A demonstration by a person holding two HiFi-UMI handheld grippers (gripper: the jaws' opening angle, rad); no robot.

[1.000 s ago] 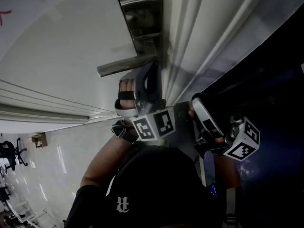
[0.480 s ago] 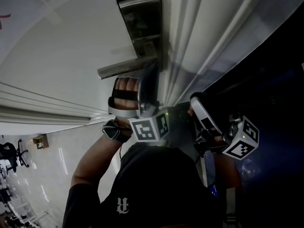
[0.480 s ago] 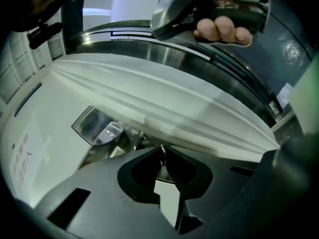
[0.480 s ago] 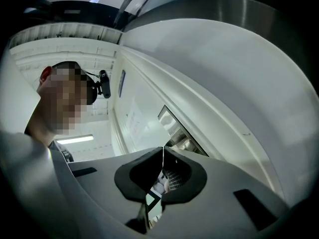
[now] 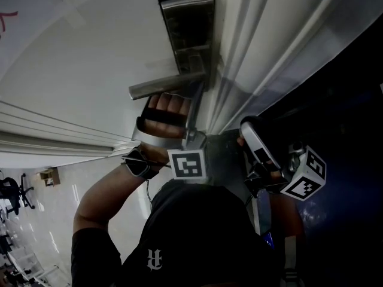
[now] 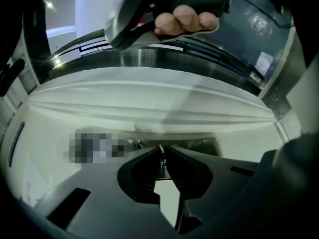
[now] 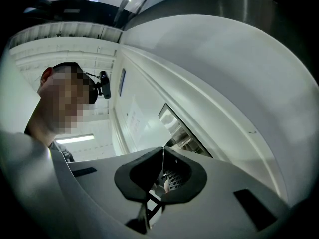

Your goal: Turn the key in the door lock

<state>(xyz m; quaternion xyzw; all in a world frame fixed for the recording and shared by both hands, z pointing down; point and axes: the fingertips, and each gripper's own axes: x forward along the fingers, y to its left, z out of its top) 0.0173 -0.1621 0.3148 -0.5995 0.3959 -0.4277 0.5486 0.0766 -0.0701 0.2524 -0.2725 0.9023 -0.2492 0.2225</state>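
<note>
A steel lock plate [image 5: 188, 26] with a lever handle [image 5: 164, 84] is set in the white door [image 5: 90, 58]. My left gripper [image 5: 199, 89] is raised to the plate just under the lever, at the door's edge. In the left gripper view its jaws stand almost together on a thin metal key [image 6: 161, 154], with the lock plate [image 6: 199, 144] right behind. The key is hidden in the head view. My right gripper [image 5: 246, 126] hangs back at the right, off the door. Its jaws [image 7: 163, 151] are shut with nothing between them.
The white door frame [image 5: 257, 46] runs beside the lock, with a dark panel [image 5: 341, 100] to its right. The person's dark-clothed torso [image 5: 197, 238] fills the lower middle. A tiled floor with office chairs [image 5: 12, 190] lies at lower left.
The left gripper has risen to the lock plate under the lever, and its marker cube has turned to face the camera. The right gripper has stayed where it was.
</note>
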